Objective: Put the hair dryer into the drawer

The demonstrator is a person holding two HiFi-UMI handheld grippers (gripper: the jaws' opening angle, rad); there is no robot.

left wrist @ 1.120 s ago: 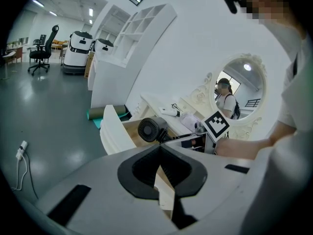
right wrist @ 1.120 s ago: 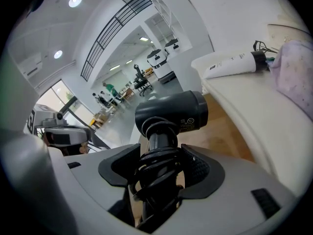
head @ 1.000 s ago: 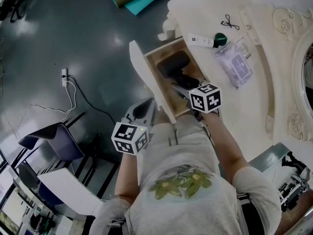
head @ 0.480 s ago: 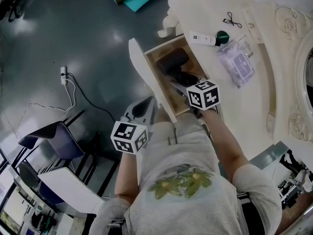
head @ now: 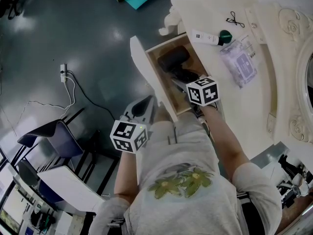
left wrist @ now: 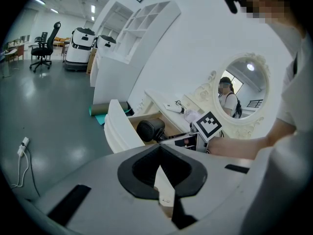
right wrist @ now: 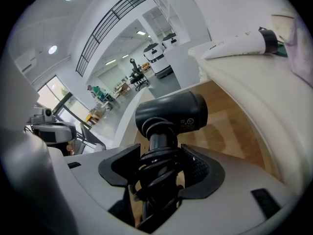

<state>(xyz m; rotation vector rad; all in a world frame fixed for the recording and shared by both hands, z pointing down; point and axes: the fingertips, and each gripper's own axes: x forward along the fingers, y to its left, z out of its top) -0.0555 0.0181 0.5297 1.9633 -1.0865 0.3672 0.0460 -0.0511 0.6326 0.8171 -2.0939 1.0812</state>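
Clamps right gripper (right wrist: 159, 168) fingers on the cord-wrapped handle of the hair dryer (right wrist: 171, 112), dryer head inside the open drawer (right wrist: 234, 126), upper centre of the head view. Holds left gripper (left wrist: 164, 187) lower left, outside the drawer front, fingers together, nothing between.

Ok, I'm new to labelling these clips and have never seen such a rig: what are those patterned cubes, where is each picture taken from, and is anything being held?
No robot here: a person holds a two-jaw gripper in each hand, and each patterned cube is part of one. One picture looks down from a camera on the person's head; the other two ride on the grippers and look along their jaws. The right gripper is clamped on the handle of a black hair dryer, whose head is inside the open drawer. The left gripper has its jaws together, empty. On the dressing table lie a white tube and a clear pouch.
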